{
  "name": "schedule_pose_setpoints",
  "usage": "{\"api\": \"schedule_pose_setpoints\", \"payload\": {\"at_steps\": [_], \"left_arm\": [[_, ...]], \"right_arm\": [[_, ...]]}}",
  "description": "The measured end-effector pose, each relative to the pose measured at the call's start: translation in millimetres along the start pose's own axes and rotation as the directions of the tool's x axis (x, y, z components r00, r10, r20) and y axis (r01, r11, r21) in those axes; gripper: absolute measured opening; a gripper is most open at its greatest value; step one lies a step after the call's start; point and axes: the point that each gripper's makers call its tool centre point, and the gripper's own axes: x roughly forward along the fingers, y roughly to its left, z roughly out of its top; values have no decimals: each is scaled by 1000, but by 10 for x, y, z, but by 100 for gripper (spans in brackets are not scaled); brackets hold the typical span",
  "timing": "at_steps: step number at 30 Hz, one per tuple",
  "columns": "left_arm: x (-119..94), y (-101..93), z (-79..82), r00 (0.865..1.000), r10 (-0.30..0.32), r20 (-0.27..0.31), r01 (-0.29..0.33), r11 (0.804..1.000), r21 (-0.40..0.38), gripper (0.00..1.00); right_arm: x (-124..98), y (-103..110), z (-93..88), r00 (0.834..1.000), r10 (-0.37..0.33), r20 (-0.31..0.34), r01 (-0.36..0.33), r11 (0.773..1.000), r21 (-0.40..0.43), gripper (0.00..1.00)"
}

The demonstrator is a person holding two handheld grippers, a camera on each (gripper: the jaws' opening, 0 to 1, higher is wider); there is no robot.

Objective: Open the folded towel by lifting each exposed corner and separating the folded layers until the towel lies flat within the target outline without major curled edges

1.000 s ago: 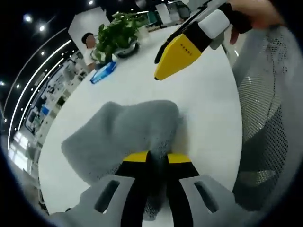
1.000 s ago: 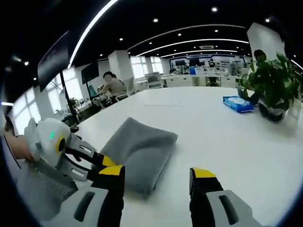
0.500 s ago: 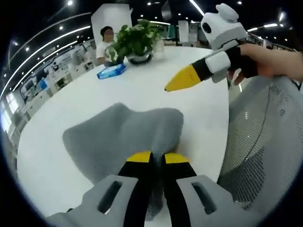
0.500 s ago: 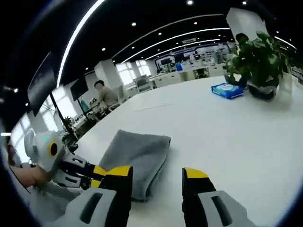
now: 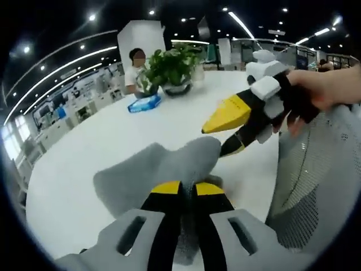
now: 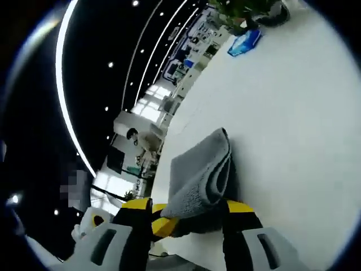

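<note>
Towel [image 5: 155, 169] is pinched by the left gripper [image 5: 186, 189]; the right gripper [image 6: 189, 209], wide around its edge, could bunch layers.

A broad white table [image 5: 107, 141] is carrying everything here; in the right gripper view the same tabletop [image 6: 293, 124] is tilting steeply across the frame. A grey folded towel [image 5: 152, 172] is lying on it near the close edge, its front part rising off the surface while the rest is resting flat; in the right gripper view the towel [image 6: 200, 175] is showing stacked folded layers along one side. Well apart from it, toward the far side, a blue packet [image 5: 144, 103] is lying flat, just beside a potted green plant [image 5: 172, 68] that is standing upright. The packet [image 6: 244, 42] and the plant [image 6: 248, 8] are also sitting together at the far end of the table.
</note>
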Motion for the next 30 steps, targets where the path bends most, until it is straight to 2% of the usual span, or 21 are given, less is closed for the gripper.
{"api": "schedule_pose_setpoints", "payload": {"at_steps": [2,5,9,11,14,16,18,19,21,22,23,24,25,26,27,28,29,30], "left_arm": [[13,-33,-24,1000,-8,-14,8,1000,25,6],[13,-50,-34,1000,-17,-20,17,999,47,6],[12,-77,-60,999,-38,-30,39,998,53,7],[12,-99,-76,998,-48,-36,50,998,44,7],[16,-133,-106,997,-69,-45,71,997,32,8],[-8,-226,-104,991,-127,-36,127,992,10,8],[-62,-370,17,977,-210,25,210,977,-38,6],[-81,-393,77,973,-224,53,228,970,-84,6],[-95,-360,194,970,-222,103,235,962,-140,6],[-100,-284,263,971,-195,141,218,961,-170,6],[-109,-242,302,969,-183,166,215,956,-199,6],[-125,-199,342,965,-177,193,223,943,-249,7],[-154,-131,393,959,-166,230,240,908,-343,7],[-178,-93,423,953,-166,254,260,878,-401,7],[-210,3,461,947,-145,286,274,828,-489,7],[-230,87,481,944,-118,309,276,797,-538,7],[-243,163,474,942,-98,322,273,784,-558,7],[-246,291,425,948,-57,314,238,780,-578,7]], "right_arm": [[75,-132,42,999,-52,16,52,999,-6,43],[85,-200,130,997,-77,33,77,997,-6,35],[63,-313,218,989,-138,51,140,989,-51,10],[86,-333,212,987,-151,51,154,985,-81,8],[90,-380,198,978,-201,61,208,963,-171,5],[76,-396,212,971,-229,70,239,945,-224,4],[58,-366,267,963,-254,94,271,907,-324,4],[59,-329,279,962,-254,100,273,891,-363,4],[66,-238,316,956,-268,121,291,808,-512,3],[70,-216,323,946,-297,133,313,720,-619,3],[82,-182,314,943,-304,137,313,666,-677,3],[100,-133,296,940,-310,140,307,596,-742,3],[123,-60,275,936,-316,153,301,497,-814,3],[151,-15,258,936,-316,157,286,421,-860,3],[197,69,214,936,-313,159,259,311,-915,3],[254,153,162,948,-282,146,212,220,-952,3],[294,195,101,951,-276,138,190,172,-967,3],[340,215,29,953,-275,125,170,148,-974,3]]}}
